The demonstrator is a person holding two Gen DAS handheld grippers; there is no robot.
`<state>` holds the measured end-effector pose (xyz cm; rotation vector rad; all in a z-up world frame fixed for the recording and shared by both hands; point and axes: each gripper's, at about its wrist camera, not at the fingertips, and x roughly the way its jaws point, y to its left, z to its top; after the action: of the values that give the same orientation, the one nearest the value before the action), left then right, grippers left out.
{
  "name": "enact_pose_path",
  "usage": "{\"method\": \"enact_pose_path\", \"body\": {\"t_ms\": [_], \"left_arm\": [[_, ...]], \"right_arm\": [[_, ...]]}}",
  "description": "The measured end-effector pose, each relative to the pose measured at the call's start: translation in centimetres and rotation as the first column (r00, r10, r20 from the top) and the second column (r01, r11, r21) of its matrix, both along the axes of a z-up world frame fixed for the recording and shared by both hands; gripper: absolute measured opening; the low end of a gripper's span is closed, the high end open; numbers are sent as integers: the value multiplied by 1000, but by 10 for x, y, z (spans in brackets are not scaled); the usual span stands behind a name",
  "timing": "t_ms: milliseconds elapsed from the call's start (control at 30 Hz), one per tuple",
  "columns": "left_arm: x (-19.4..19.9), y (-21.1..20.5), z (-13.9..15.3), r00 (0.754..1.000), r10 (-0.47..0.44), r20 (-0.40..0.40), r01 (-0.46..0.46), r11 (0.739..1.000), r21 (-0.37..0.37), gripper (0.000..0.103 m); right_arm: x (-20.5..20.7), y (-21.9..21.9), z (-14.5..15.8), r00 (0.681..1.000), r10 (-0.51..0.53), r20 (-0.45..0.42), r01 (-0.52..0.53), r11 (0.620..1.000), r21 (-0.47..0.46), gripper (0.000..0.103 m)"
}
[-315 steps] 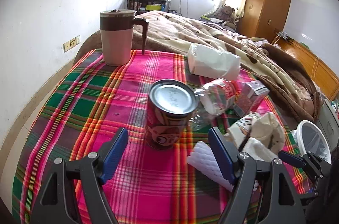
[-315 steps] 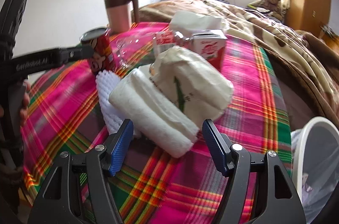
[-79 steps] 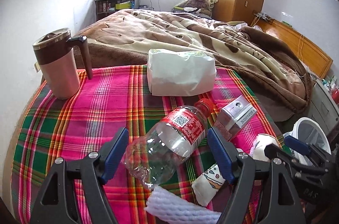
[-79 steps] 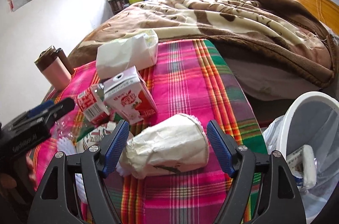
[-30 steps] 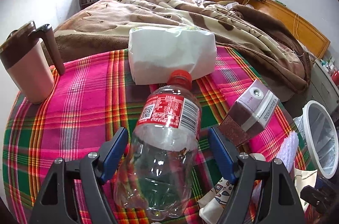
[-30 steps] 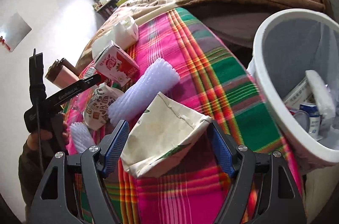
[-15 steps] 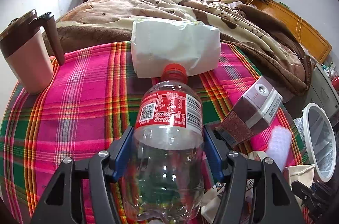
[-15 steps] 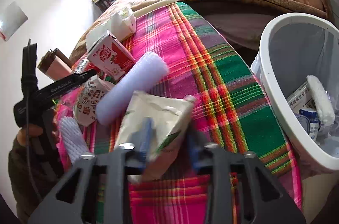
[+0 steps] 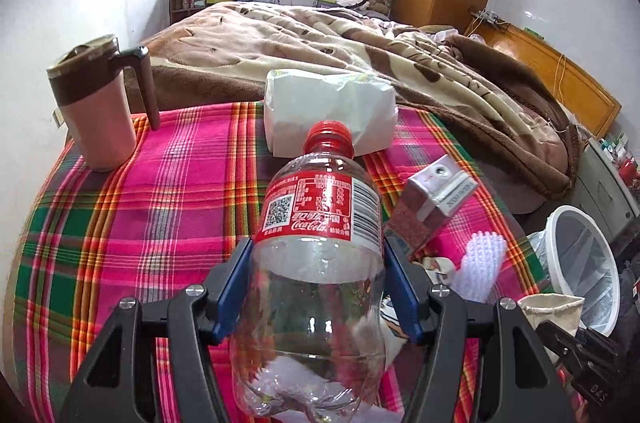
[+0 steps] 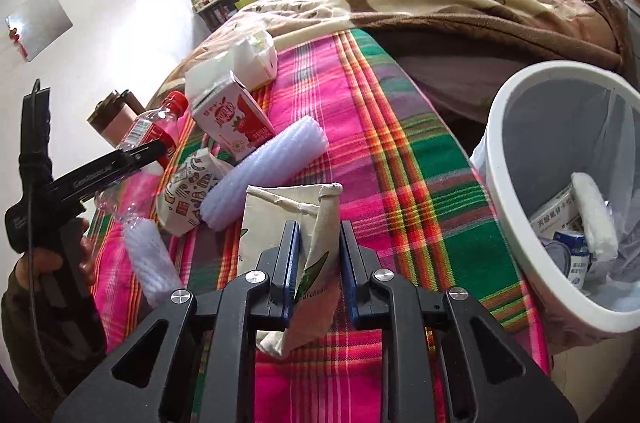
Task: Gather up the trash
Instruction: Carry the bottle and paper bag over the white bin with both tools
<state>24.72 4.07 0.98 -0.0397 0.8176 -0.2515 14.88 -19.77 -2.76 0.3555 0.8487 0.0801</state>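
My left gripper [image 9: 318,281] is shut on an empty clear cola bottle [image 9: 316,263] with a red cap and label, held over the plaid-covered table [image 9: 120,223]. My right gripper [image 10: 318,259] is shut on a crumpled cream paper bag [image 10: 288,223], squeezed flat between the blue pads. The white trash bin [image 10: 500,127] stands to the right of the table and holds some trash; it also shows in the left wrist view [image 9: 560,223]. The left gripper and bottle show at the left in the right wrist view [image 10: 148,131].
On the table lie a strawberry milk carton [image 10: 236,119], two white foam net sleeves [image 10: 264,171], a patterned paper wrapper [image 10: 188,191], a white tissue pack [image 9: 328,111] and a brown mug [image 9: 96,111]. A bed with a brown blanket [image 9: 360,43] lies behind.
Both grippers have closed: the left on the bottle, the right on the paper bag, which is now pinched upright. Earlier trash items have gone into the bin.
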Motion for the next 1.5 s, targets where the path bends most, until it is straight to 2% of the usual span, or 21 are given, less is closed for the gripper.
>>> {"method": "enact_pose_path", "body": {"t_ms": [333,700,1033,1500], "left_arm": [[-39,-12,26,997,-13,72,15,999,-31,65],[-72,-40,42,992,-50,116,57,997,-55,65],[-98,-85,52,980,-119,156,133,988,-79,65],[-130,-169,62,944,-264,197,283,956,-76,65]], "right_arm": [[-12,-9,24,996,-4,89,8,999,-35,20],[-26,-33,41,987,-44,156,51,998,-44,20],[-46,-71,53,974,-108,199,122,991,-60,20],[-70,-126,58,949,-212,233,235,969,-75,20]]}}
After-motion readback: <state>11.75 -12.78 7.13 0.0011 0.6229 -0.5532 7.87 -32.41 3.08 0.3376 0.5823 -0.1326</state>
